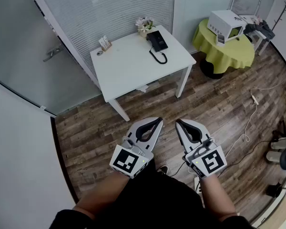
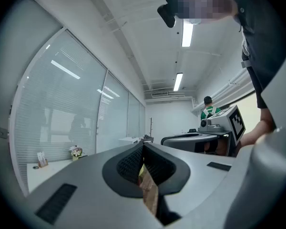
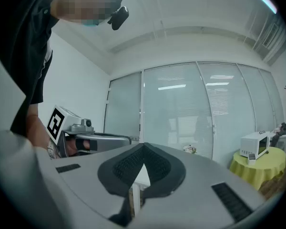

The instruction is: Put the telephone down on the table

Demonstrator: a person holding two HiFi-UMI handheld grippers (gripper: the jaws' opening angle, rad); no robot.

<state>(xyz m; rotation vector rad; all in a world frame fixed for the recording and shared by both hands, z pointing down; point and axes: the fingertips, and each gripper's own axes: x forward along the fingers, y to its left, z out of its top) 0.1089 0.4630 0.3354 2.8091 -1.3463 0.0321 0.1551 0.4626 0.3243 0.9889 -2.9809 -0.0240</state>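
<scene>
A black telephone (image 1: pixel 157 41) rests on the white table (image 1: pixel 128 66) near its far right corner, its cord (image 1: pixel 158 57) curled just in front of it. My left gripper (image 1: pixel 158 121) and right gripper (image 1: pixel 178 122) hover side by side over the wooden floor, well short of the table. Both are shut with nothing between their jaws. In the left gripper view my left gripper (image 2: pixel 143 145) shows its pads meeting at the tip, and the right gripper (image 2: pixel 200 138) is beside it. The right gripper view shows my right gripper (image 3: pixel 143 146) closed the same way, with the table edge (image 3: pixel 142 177) behind it.
A small flower pot (image 1: pixel 144 24) and a card holder (image 1: pixel 105 43) stand at the table's back edge. To the right, a round table with a yellow cloth (image 1: pixel 226 49) carries a white microwave (image 1: pixel 225 26). A white cable (image 1: pixel 250 120) trails on the floor. Glass walls with blinds (image 1: pixel 105 8) lie behind.
</scene>
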